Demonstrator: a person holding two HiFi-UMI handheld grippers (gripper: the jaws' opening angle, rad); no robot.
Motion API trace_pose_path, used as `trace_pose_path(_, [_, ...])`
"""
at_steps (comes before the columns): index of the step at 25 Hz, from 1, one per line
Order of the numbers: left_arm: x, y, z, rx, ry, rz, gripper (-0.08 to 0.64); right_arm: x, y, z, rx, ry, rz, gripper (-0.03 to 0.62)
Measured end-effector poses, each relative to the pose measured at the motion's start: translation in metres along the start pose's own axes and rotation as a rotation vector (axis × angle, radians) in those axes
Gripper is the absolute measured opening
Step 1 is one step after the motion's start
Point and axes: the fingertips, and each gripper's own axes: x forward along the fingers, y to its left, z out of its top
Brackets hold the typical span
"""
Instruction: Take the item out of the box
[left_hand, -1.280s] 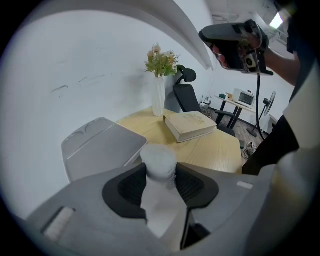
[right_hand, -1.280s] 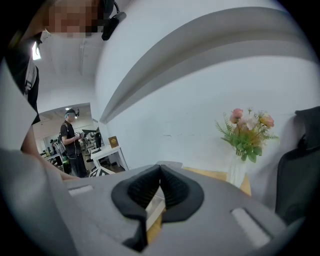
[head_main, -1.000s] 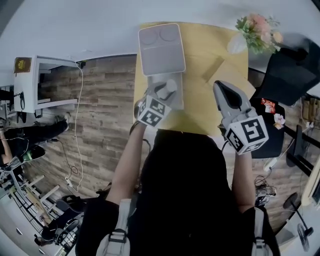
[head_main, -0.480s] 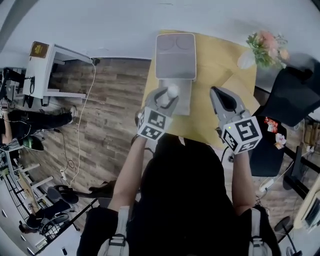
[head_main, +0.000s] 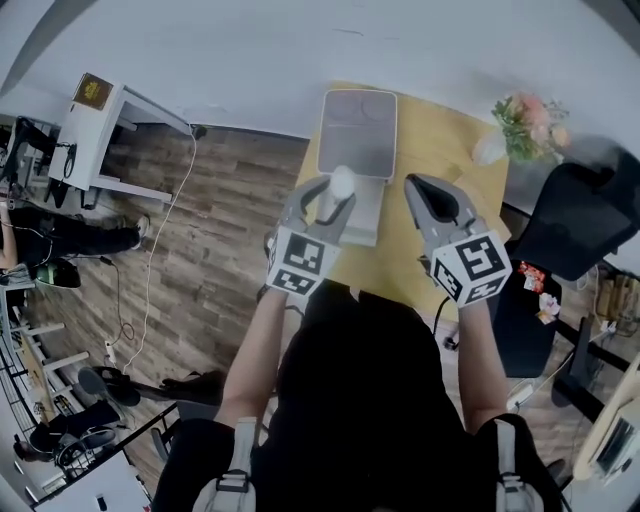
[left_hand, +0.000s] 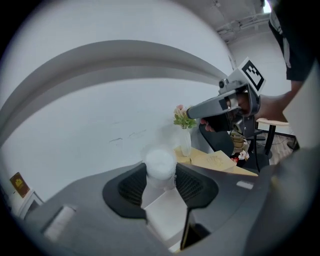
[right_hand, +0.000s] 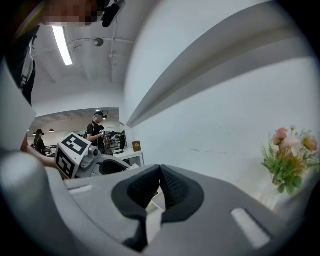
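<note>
The left gripper gripped a small white item between its ribbed black jaws, smooth, frosted and dome-topped, in the air over the open, round-cornered grey box on the yellow table. The item stood roughly upright, dome uppermost, its long axis crossing the jaws. Both forearms reached forward side by side, and the right gripper was empty, its jaws pressed together.

Right tool jaws closed together, left tool at left, pink flowers at right, white wall
</note>
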Motion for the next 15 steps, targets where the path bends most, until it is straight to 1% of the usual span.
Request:
trace_pose_path(3, [-0.009, 0.007, 0.021, 0.0, -0.056, 0.024, 0.179, 0.002, 0.001, 0.012, -0.021, -0.017, 0.007, 0.003])
trace_pose_path(7, [-0.019, 0.015, 0.045, 0.015, -0.107, 0.065, 0.179, 0.002, 0.001, 0.025, -0.051, -0.035, 0.013, 0.003])
trace_pose_path(10, [-0.025, 0.02, 0.063, 0.013, -0.149, 0.081, 0.179, 0.002, 0.0, 0.035, -0.064, -0.051, 0.012, 0.003])
trace_pose_path(15, [-0.028, 0.022, 0.082, 0.012, -0.187, 0.093, 0.179, -0.003, -0.004, 0.044, -0.07, -0.067, 0.008, 0.003])
